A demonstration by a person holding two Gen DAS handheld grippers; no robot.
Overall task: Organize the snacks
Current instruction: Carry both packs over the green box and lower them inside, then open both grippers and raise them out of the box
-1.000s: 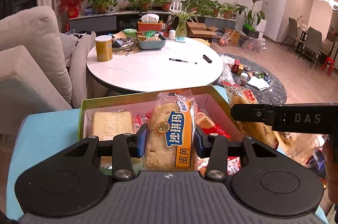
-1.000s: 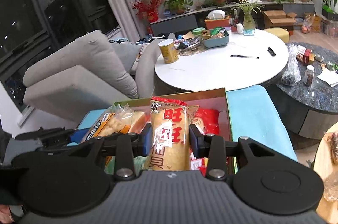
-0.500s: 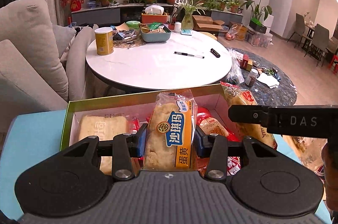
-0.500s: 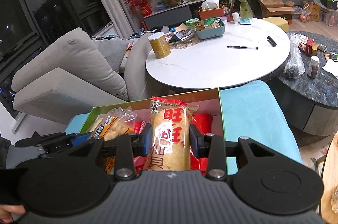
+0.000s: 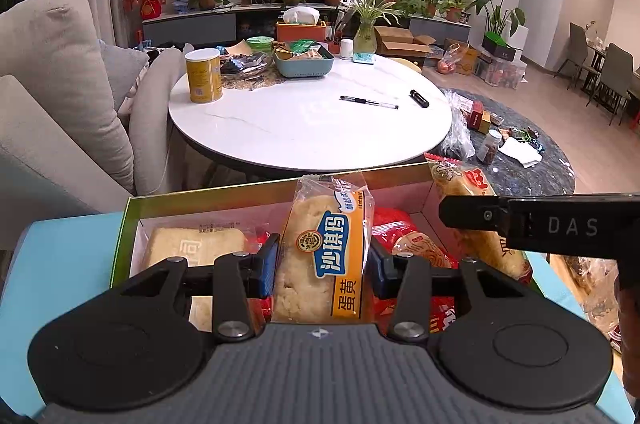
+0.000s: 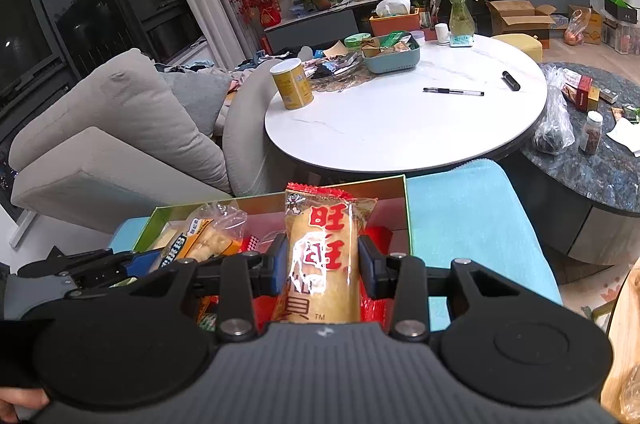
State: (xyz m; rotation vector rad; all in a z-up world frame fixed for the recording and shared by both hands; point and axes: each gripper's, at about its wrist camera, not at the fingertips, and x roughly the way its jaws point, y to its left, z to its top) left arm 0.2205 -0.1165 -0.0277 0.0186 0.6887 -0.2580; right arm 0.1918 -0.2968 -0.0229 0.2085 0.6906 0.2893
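Observation:
My left gripper (image 5: 322, 266) is shut on a clear-wrapped yellow cake packet with a blue label (image 5: 324, 252), held upright over the green-rimmed box (image 5: 132, 208). Inside the box lie a pale cake packet (image 5: 196, 246) at the left and red snack packets (image 5: 416, 244) at the right. My right gripper (image 6: 322, 264) is shut on a rice cracker packet with red characters (image 6: 324, 256), upright over the right half of the same box (image 6: 406, 204). The left gripper's cake packet (image 6: 200, 240) shows in the right wrist view, and the right gripper's packet (image 5: 472, 208) in the left wrist view.
The box rests on a light-blue cushioned seat (image 6: 468, 216). Behind it stands a round white table (image 5: 308, 120) with a yellow can (image 5: 203, 75), a pen (image 5: 368, 101) and a teal tray (image 5: 304, 62). A grey sofa (image 6: 120, 128) is at the left, a dark marble table (image 6: 592, 160) at the right.
Both grippers have moved forward and a little lower toward the box, each still holding its packet. The box and the white table now look nearer.

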